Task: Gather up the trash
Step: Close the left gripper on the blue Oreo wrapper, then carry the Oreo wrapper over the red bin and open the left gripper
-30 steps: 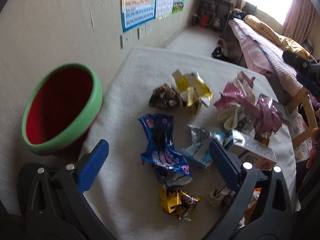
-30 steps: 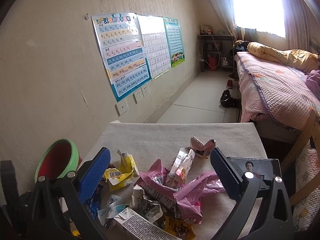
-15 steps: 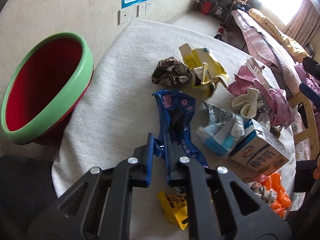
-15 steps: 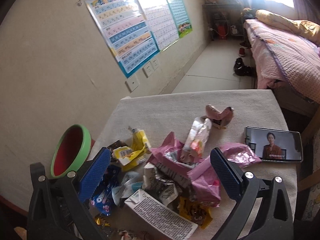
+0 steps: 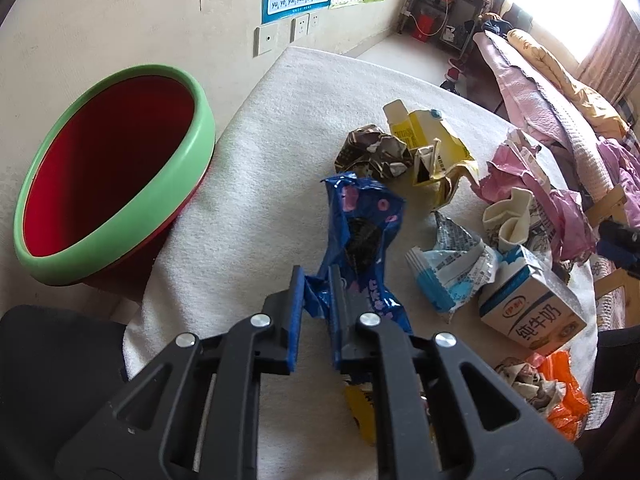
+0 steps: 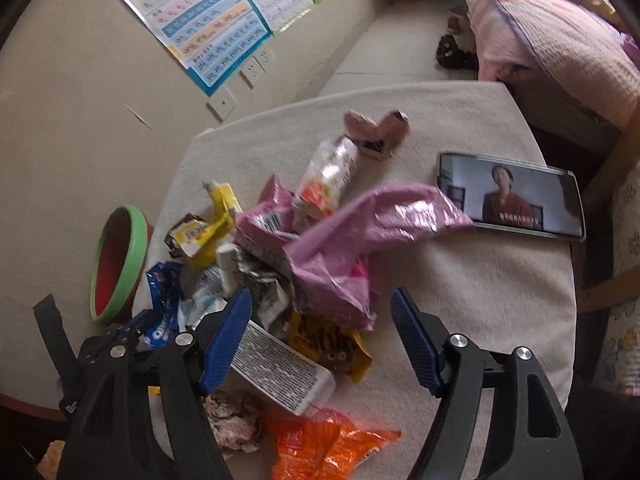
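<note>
The left gripper [image 5: 316, 304] is closed tight on the lower end of a blue wrapper [image 5: 362, 236]; this wrapper is long and narrow, and its long axis runs from the jaws up toward the upper middle of the left wrist view, with the torn open end pointing away from the camera; it is thin glossy foil, crumpled, with pink rings printed on it. It lies in the centre of the frame on a white cloth [image 5: 256, 184] with a rough, towel-like texture; at the left stands a round bin [image 5: 188, 168], red inside with a smooth green rim.

The right gripper [image 6: 320, 320] has just been closing but its jaws are apart, with nothing pressed between them; it hangs over the heap of trash in the lower middle of the right wrist view. Between and beyond the jaws lies a pink plastic bag [image 6: 360, 240], soft and wrinkled; a boxy white carton [image 6: 280, 372] lies beside the left finger; an orange shiny wrapper [image 6: 320, 440] is at the bottom.
</note>
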`<move>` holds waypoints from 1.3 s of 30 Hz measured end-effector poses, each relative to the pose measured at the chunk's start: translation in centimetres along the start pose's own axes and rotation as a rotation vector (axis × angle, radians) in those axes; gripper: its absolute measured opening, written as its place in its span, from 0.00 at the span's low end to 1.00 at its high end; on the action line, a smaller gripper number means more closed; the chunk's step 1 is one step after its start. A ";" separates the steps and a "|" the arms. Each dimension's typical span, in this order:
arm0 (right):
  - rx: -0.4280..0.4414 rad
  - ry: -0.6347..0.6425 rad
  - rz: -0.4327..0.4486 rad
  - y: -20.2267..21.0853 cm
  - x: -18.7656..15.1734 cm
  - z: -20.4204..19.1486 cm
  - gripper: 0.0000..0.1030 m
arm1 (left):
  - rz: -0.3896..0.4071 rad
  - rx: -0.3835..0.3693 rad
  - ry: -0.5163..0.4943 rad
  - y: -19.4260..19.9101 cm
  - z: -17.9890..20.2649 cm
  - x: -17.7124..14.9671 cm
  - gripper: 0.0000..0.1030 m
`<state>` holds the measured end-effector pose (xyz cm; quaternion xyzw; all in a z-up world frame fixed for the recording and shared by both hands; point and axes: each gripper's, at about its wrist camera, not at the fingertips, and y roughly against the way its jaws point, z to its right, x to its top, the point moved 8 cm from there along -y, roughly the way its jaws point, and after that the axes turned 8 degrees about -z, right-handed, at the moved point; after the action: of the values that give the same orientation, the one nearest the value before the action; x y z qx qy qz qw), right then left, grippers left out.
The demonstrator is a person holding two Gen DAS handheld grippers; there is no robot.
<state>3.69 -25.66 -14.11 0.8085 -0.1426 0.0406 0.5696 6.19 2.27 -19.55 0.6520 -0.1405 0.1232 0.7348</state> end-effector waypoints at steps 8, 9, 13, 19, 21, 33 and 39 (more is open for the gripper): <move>0.000 0.005 -0.110 -3.5 -1.8 -0.4 0.60 | 0.040 -0.064 0.060 0.9 -0.3 0.3 0.50; 0.011 -0.005 -0.110 -3.7 -1.8 -0.2 0.57 | 0.041 -0.074 0.062 0.9 -0.2 0.3 0.50; 0.010 -0.011 -0.122 -4.1 -1.9 -0.1 0.43 | 0.062 -0.091 0.057 1.5 0.3 0.4 0.52; 0.112 0.056 -0.036 -1.8 -1.1 -2.9 0.30 | 0.039 -0.102 0.030 1.1 1.1 0.2 0.53; 0.157 0.079 -0.001 -0.8 -0.9 -4.0 0.29 | 0.008 -0.092 0.021 0.4 1.4 -0.2 0.53; 0.204 0.174 0.110 1.2 0.0 -8.1 0.29 | -0.061 -0.126 0.023 -1.3 1.6 -1.1 0.19; 0.251 0.223 0.156 2.0 0.2 -11.4 0.30 | 0.043 -0.137 0.058 2.2 0.3 0.7 0.16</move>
<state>4.42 -15.66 -8.26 0.8501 -0.1346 0.1914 0.4717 6.07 2.19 -17.25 0.5930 -0.1415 0.1478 0.7788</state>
